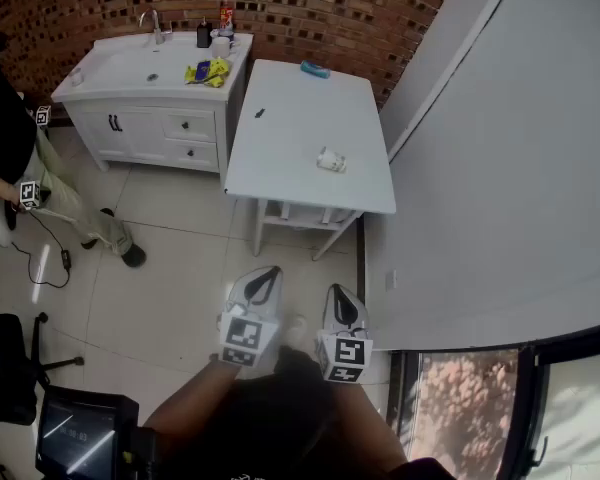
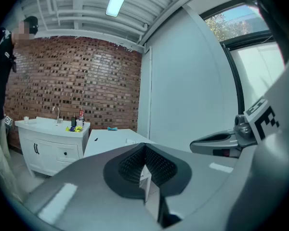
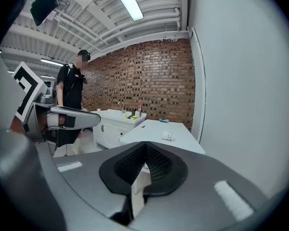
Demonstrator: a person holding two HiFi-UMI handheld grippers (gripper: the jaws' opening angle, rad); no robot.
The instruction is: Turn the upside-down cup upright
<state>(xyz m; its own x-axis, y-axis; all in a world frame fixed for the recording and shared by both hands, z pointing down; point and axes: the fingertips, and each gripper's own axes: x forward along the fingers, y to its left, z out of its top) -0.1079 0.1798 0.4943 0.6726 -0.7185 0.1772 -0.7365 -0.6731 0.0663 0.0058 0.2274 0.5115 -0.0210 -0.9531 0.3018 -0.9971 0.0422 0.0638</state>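
Observation:
A small pale cup (image 1: 331, 160) sits on the white table (image 1: 280, 138), towards its near right side; it is too small to tell how it stands. It also shows in the right gripper view, cup (image 3: 169, 136), far beyond the jaws. Both grippers hang over the tiled floor well short of the table. My left gripper (image 1: 263, 280) is shut with nothing in it, its pads meeting at the tip (image 2: 144, 148). The right gripper (image 1: 344, 306) is beside it, also shut and empty (image 3: 145, 146).
A white sink cabinet (image 1: 150, 78) stands left of the table with yellow packets (image 1: 208, 71) and bottles on it. A teal thing (image 1: 315, 69) lies at the table's far edge. A person (image 1: 10, 148) stands at the left; a white wall (image 1: 500, 168) runs along the right.

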